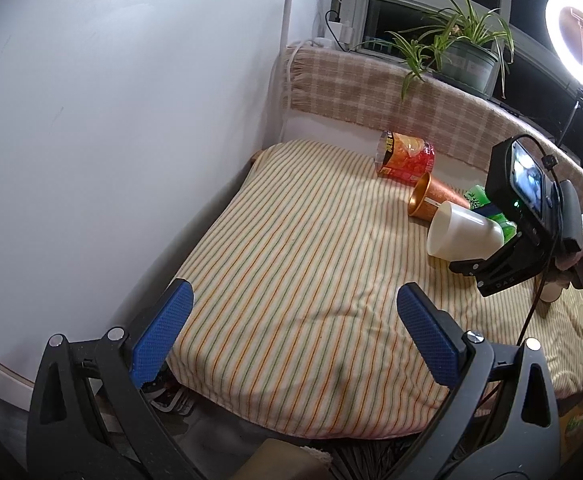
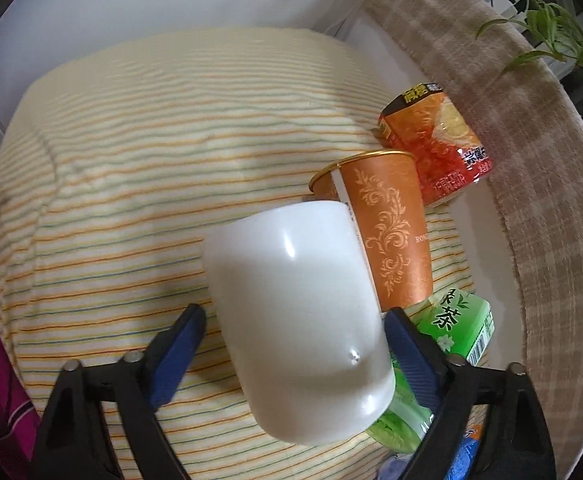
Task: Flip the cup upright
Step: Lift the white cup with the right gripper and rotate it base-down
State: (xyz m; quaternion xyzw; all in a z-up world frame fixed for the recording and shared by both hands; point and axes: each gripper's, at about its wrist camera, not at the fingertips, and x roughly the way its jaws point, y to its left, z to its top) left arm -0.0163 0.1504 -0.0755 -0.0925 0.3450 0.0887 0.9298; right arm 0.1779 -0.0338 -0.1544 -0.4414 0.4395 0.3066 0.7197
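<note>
A: How many cups are there?
B: Two, a glossy white plastic cup on its side and an orange paper cup with a gold rim and leaf scrollwork, also lying down.
A: And drink packages?
B: Two as well: one red-orange labelled tea bottle with a lemon picture and one green tea carton with a barcode.
A: Any plants?
B: One, a long-leaved green plant in a grey-green pot.
A: Lamps?
B: One glowing white ring light on a stand.
A: Grippers?
B: Two, each with two blue-padded fingers.
</note>
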